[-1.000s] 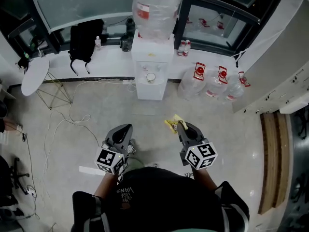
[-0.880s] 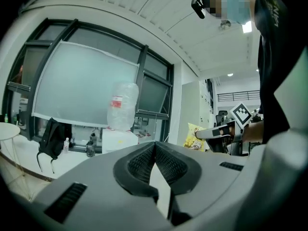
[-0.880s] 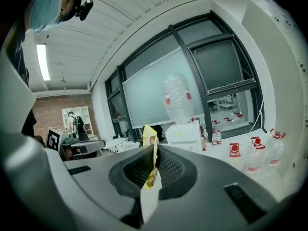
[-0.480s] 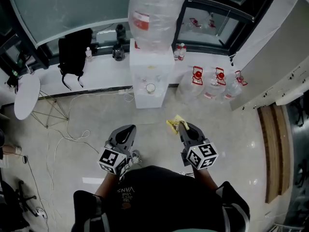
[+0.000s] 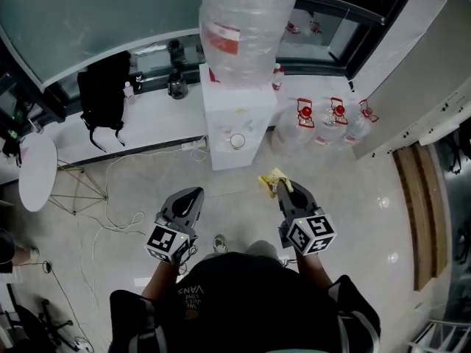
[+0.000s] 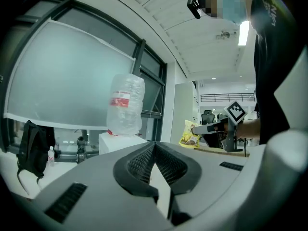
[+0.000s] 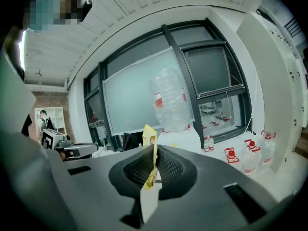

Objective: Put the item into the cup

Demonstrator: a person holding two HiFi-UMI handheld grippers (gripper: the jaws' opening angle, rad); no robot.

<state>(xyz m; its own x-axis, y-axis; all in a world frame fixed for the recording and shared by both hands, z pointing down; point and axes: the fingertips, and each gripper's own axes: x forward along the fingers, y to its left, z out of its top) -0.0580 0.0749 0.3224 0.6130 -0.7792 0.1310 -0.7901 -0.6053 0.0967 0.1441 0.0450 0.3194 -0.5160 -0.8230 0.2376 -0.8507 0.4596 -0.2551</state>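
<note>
My R gripper (image 5: 282, 187) has its jaws clamped on a thin yellow packet (image 5: 267, 182), held edge-up, near the water dispenser (image 5: 229, 116). My L gripper (image 5: 193, 195) has jaws pressed together w/ nothing between.

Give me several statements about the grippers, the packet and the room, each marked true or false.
1. The right gripper is shut on a yellow packet. True.
2. The left gripper holds a cup. False: it is shut on nothing; the cup stands at the water dispenser.
3. The yellow packet lies in the cup. False: it is between the right gripper's jaws.
4. A black backpack sits on the ledge left of the water dispenser. True.
</note>
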